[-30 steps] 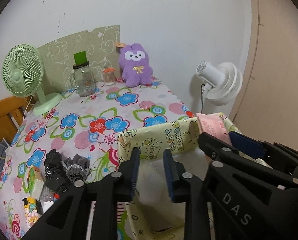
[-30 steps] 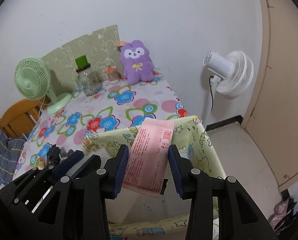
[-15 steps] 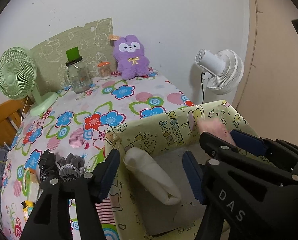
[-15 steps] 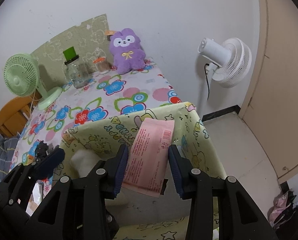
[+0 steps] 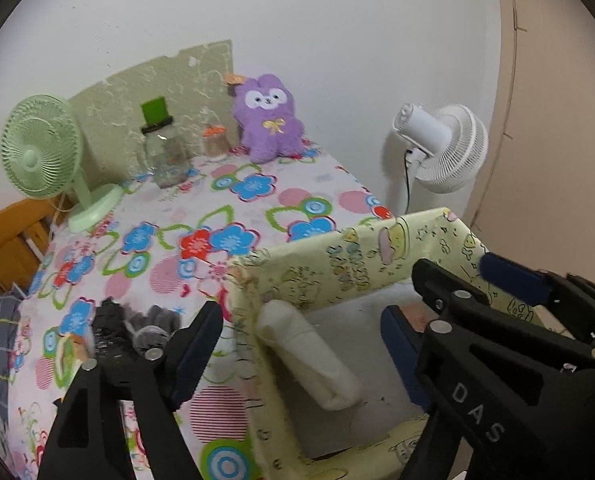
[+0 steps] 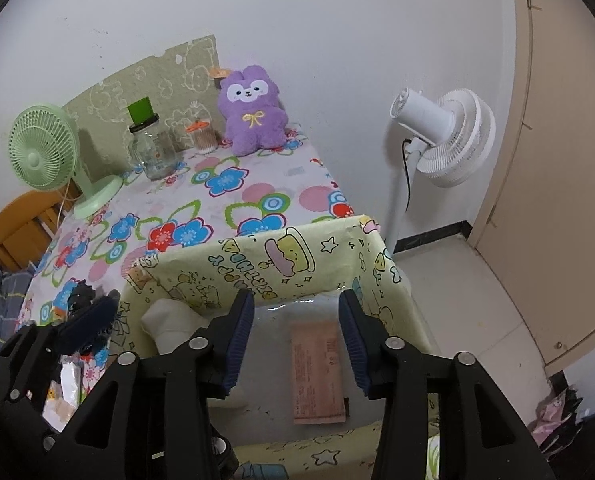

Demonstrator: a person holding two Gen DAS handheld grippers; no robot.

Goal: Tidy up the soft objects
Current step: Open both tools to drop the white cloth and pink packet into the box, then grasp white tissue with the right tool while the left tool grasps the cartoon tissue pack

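- Your left gripper (image 5: 297,344) has just been spreading its jaws and now stands wide with nothing between the pads. The white roll (image 5: 309,356) it carried a second ago lies on the floor of the yellow box (image 5: 337,272), slanting from the far-left corner toward the middle.
- Your right gripper (image 6: 295,340) has also just been opening. It stands at a middling width, and the pink packet (image 6: 317,372) that was pinched between its pads now lies flat on the box floor, toward the right-hand wall, directly below the gap.
- Judged from this, two soft things are stowed and both tools are free. The purple plush (image 6: 251,110) sits at the table's far edge against the wall, well apart from the box, and looks like a likely next pick.
- A dark bundle (image 5: 117,328) lies on the floral tablecloth (image 5: 237,200) just beside the box's left wall. It is blurred, so you cannot tell what it is, or whether it is one thing or several.
- The near wall of the box is cut off by the frame and covered by the gripper bodies in both views, so anything lying there is hidden.
- More clutter shows at the table's near-left corner in the right wrist view, too hidden behind the tool to name.
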